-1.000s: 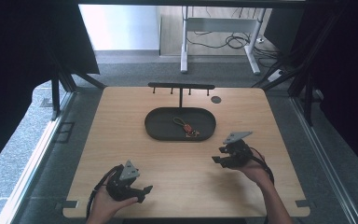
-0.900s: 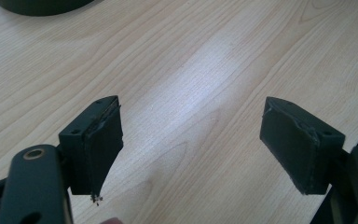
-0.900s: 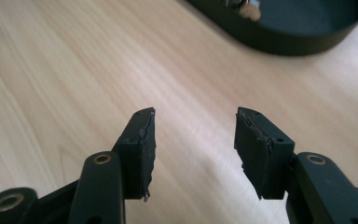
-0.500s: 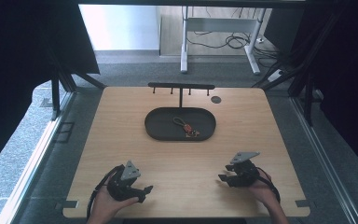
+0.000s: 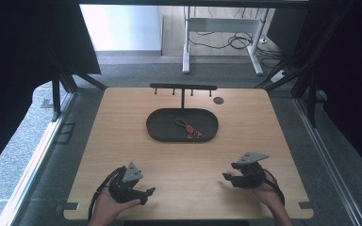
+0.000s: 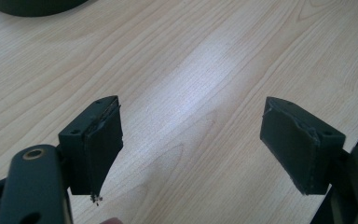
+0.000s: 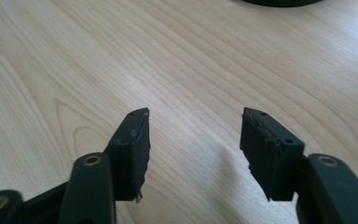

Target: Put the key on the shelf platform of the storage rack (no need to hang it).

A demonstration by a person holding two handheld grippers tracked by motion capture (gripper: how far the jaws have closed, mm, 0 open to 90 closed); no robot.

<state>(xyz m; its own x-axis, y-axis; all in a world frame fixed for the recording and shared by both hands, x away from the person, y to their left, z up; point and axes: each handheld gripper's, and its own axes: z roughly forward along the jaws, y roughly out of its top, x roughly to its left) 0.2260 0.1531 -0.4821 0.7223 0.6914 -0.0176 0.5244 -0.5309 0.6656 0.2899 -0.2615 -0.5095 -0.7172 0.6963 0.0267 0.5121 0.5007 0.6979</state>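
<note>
**Both grippers wide open, keyring waiting in the tray**

Jaws first: the left gripper [image 6: 191, 140] stands spread with nothing between its pads, bare wood beneath. Same on the right gripper [image 7: 193, 144], parted and empty, hovering low over the table [image 5: 122, 141]. From the high view, the left gripper [image 5: 141, 193] sits at the near left edge and the right gripper [image 5: 231, 178] at the near right, each well apart from the other.

The thing they look set to go for is the small keyring [image 5: 188, 129], a thin cord with a reddish charm, lying inside the dark oval tray [image 5: 155, 127] at mid-table, toward its right half.

The risk, as I read it: that cord is thin and lies flat, so the pads could close over it and scrape the tray floor, or nudge the tray instead. The tray's rim stands in the way of a low approach; coming in from above looks safer.

Behind the tray, a black rack with hooks [image 5: 183, 87] stands upright, just beside the far rim; a reach going long could knock it. A small dark disc [image 5: 218, 100] sits near the far right.
</note>
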